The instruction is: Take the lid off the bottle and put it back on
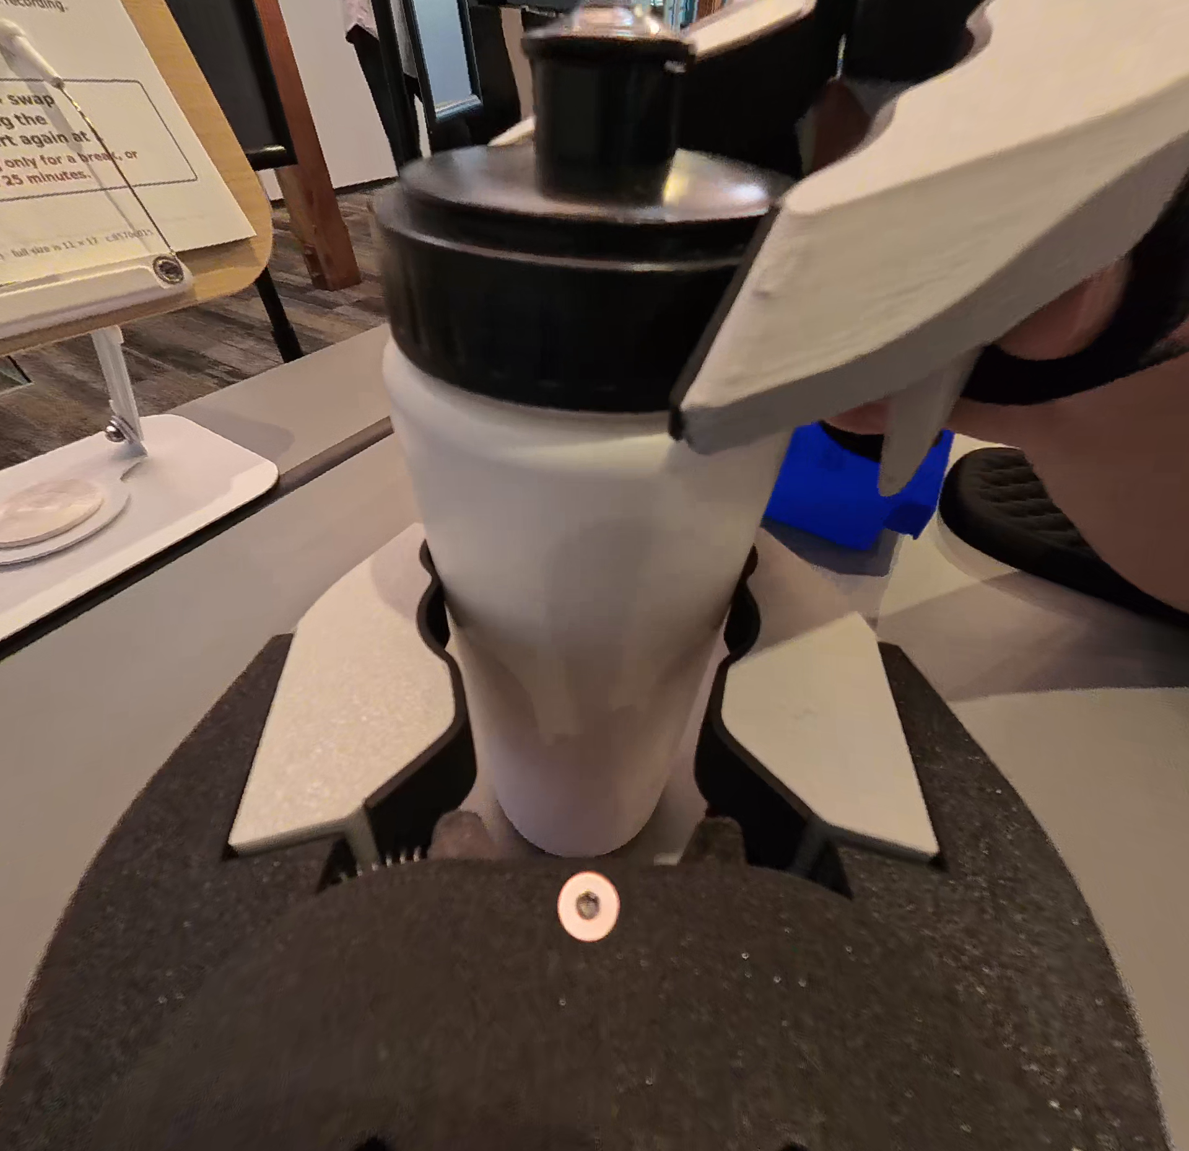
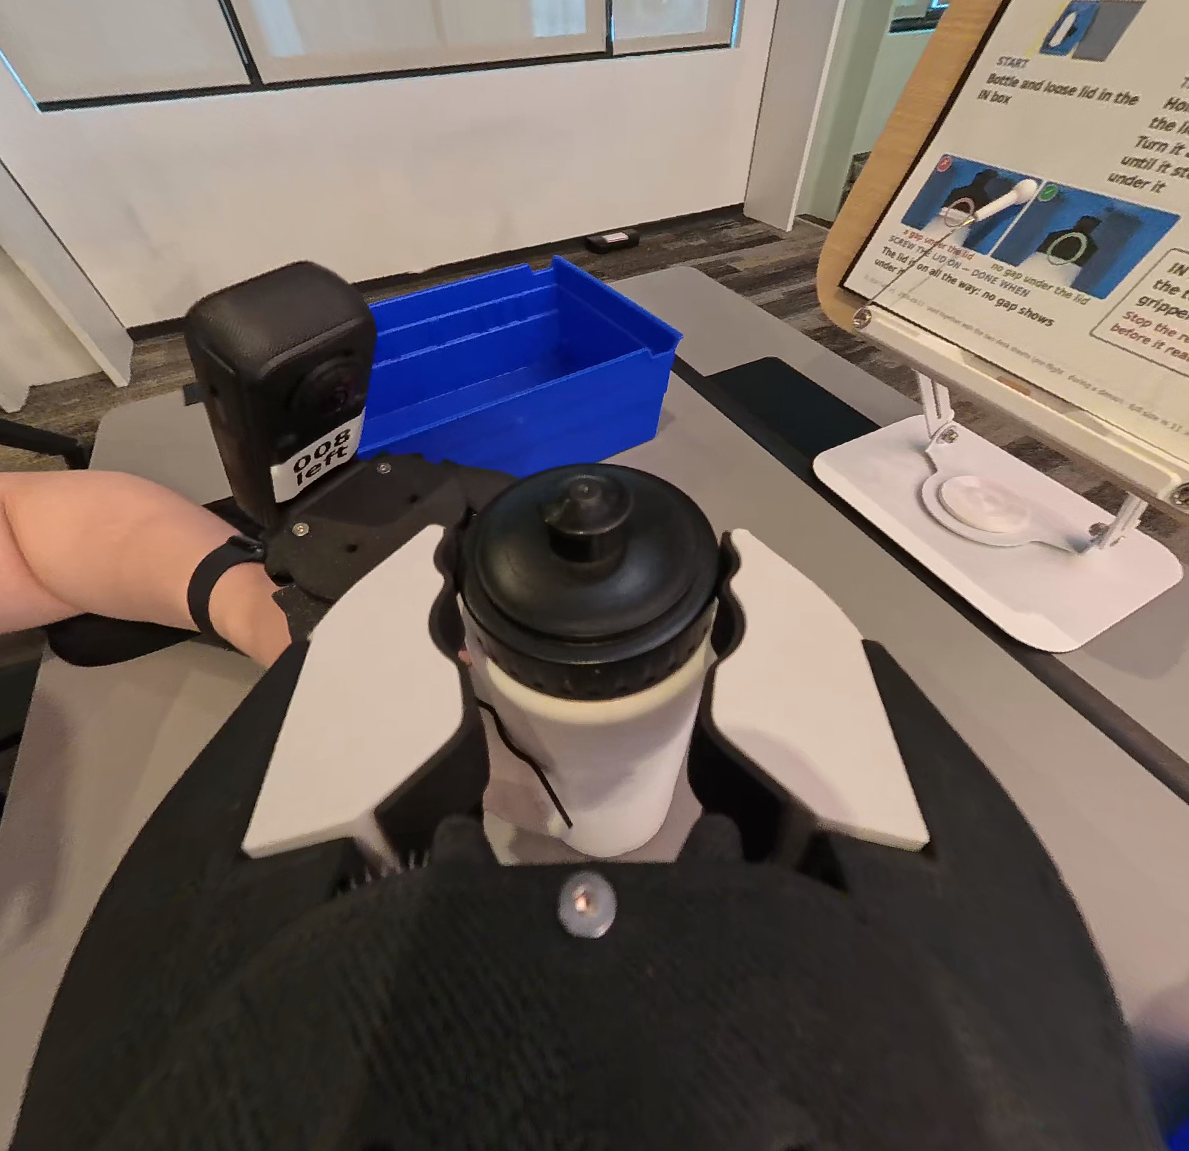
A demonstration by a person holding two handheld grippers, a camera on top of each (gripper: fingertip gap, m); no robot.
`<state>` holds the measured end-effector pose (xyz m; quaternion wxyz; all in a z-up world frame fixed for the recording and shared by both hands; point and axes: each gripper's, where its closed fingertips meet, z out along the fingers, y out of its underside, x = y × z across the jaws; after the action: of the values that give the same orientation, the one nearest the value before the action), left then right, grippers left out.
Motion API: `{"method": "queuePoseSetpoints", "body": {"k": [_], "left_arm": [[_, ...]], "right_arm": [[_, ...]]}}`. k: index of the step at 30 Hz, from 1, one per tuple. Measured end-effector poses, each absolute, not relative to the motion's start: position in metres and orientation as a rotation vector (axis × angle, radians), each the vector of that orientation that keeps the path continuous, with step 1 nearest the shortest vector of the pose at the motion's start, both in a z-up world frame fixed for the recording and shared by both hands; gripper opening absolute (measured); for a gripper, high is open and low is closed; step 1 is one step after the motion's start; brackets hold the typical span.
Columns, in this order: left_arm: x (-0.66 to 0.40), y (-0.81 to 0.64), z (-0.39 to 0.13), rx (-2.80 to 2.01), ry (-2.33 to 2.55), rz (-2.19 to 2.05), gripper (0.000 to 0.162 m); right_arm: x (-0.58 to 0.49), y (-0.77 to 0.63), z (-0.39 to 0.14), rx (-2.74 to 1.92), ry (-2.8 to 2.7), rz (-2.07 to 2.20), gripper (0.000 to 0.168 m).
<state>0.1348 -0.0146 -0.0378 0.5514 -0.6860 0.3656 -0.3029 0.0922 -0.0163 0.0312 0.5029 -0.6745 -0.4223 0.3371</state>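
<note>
A white bottle [image 1: 579, 702] with a black screw lid [image 1: 560, 296] and pull spout stands upright over the grey table. My left gripper [image 1: 587, 563] is shut on the bottle's body, well below the lid. In the right wrist view my right gripper [image 2: 587, 541] comes from above, its grey fingers [image 2: 373, 669] pressed on both sides of the lid [image 2: 589, 599], with the bottle [image 2: 598, 753] below. One right finger [image 1: 901, 251] covers the lid's right side in the left wrist view. The lid sits on the bottle's neck.
An empty blue bin [image 2: 515, 367] stands on the table behind the bottle. An instruction board on a white stand [image 2: 1004, 528] is at the table's right. A person's arm [image 2: 96, 573] holds the left gripper's body [image 2: 360, 521], which carries a black camera.
</note>
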Motion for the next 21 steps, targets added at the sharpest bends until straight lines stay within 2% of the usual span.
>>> {"method": "queuePoseSetpoints", "body": {"k": [21], "left_arm": [[0.141,-0.022,-0.039,-1.586,0.989,-0.792,0.085]], "right_arm": [[0.098,-0.026,0.029,-1.583,-1.185,0.955,0.078]]}}
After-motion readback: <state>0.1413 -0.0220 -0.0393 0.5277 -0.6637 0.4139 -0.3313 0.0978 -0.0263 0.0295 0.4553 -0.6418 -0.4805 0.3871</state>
